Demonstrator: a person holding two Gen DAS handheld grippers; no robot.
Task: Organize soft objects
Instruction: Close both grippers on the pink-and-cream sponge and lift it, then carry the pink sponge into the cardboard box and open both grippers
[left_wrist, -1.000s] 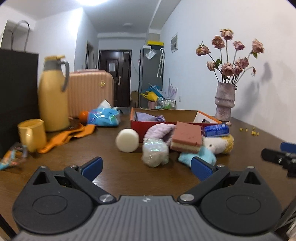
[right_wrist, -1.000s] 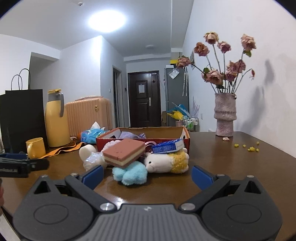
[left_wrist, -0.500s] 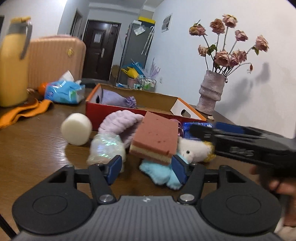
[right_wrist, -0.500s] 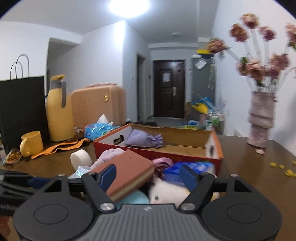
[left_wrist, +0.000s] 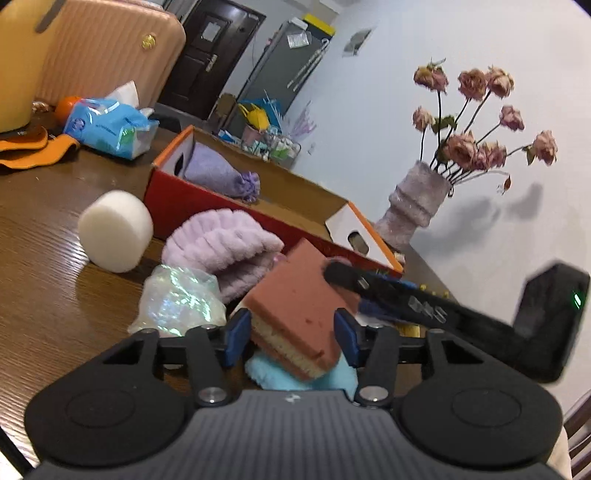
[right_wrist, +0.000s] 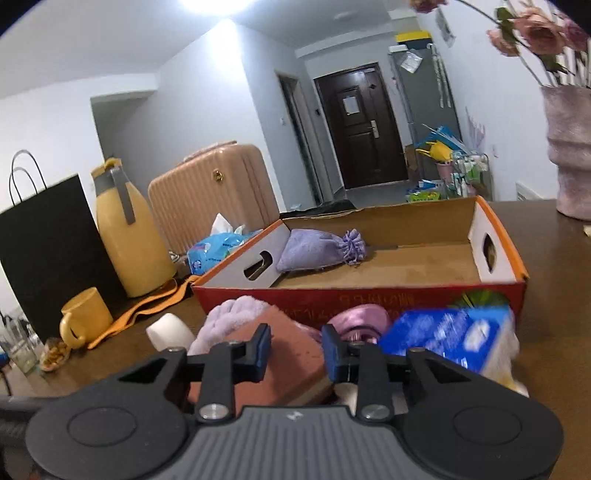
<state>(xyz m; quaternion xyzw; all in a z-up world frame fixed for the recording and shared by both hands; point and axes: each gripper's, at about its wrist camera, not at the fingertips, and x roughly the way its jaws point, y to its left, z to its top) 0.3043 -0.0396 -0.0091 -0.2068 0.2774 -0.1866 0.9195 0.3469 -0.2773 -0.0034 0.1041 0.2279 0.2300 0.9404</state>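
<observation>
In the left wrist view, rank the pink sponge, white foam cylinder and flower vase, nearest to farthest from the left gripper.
1. Pink sponge: between the left gripper fingers.
2. White foam cylinder: left, on the table.
3. Flower vase: far right, beyond the box.

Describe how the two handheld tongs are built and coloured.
Both the left tongs and right tongs match: black linkage arms with silver pivot screws, blue pads at the tips, two round black housings and a grey ribbed body. Seen from the left wrist view, the right one shows a green light.
</observation>
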